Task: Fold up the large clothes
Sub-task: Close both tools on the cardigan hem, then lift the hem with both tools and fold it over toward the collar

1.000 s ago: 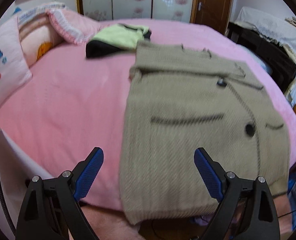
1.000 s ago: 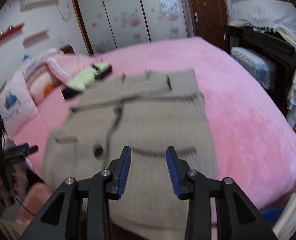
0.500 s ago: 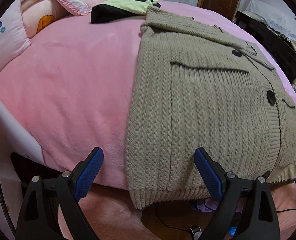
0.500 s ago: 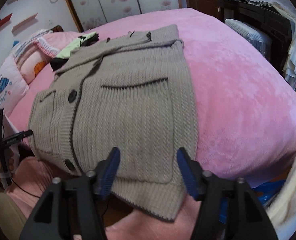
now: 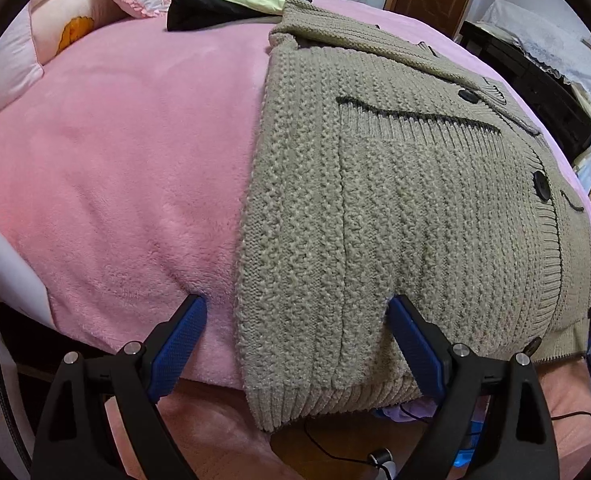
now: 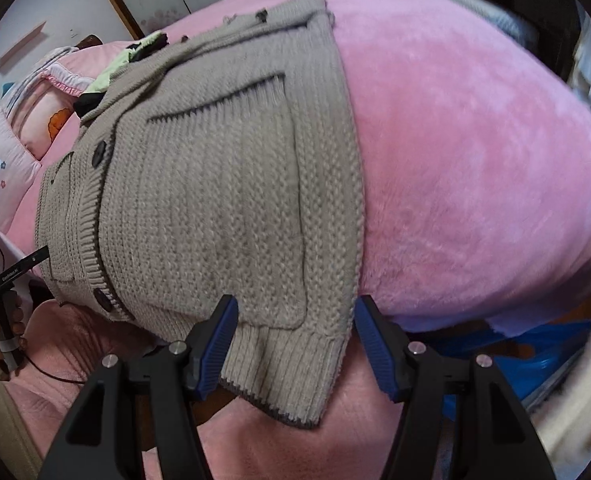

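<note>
- The left gripper [image 5: 295, 340] is wide apart over the sweater [image 5: 395, 220] corner
- The right gripper [image 6: 295, 334] has just been opening, sweater hem between its jaws, not squeezed

No text is clear enough to read.
</note>
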Motion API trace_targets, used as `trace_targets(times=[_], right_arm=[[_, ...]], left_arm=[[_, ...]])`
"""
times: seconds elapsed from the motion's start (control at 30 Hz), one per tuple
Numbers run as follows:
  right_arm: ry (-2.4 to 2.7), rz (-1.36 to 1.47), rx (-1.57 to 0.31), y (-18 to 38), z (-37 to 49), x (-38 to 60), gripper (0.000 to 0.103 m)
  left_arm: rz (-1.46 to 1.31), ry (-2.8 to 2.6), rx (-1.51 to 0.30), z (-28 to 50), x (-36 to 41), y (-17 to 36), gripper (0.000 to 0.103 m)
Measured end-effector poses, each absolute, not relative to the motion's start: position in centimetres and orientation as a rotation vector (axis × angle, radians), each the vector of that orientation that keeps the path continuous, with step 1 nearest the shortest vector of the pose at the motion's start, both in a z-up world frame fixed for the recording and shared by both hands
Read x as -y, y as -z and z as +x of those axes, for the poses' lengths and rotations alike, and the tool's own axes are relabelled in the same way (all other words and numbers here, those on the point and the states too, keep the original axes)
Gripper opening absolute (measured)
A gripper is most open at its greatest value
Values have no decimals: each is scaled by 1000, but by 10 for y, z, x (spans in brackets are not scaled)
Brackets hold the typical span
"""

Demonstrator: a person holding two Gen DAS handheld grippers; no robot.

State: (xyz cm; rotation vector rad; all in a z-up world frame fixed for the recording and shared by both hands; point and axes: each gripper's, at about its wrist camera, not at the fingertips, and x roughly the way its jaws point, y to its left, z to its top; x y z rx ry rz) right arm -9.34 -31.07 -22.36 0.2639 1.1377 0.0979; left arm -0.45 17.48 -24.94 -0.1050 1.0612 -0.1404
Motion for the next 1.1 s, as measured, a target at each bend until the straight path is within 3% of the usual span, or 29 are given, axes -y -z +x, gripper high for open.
trace_targets(times=[0.33,0.4,0.43,0.47,0.5,0.57,0.63,0.7,1.1], right_arm=[[-127,340,-1199,248,-85,316,51],[-136,351,-1202,249,-86,317,42],[-142,355,-1205,249,-86,318,36],[-161,361,-1206,249,-86,317,23],[-181,369,-1203,248,-86,316,16],[-184,331,-1196,245,-86,309,15],[-185,260,-1188,239,-86,298,14],[-192,230,-1175,233,-87,291,14],[-338,339,-951,145,-91,289,12]], left_arm=[[-128,184,-1096,3,-180,261,94],[-123,184,-1100,3,-177,261,92],[-122,186,-1103,3,-176,261,87],[-119,189,-1108,3,-174,261,84],[-119,197,-1113,3,-171,259,75],[-113,213,-1122,0,-161,255,58],[-97,242,-1136,-1,-154,251,29],[-90,252,-1154,-1,-150,248,18],[-380,324,-1137,0,-173,195,12]])
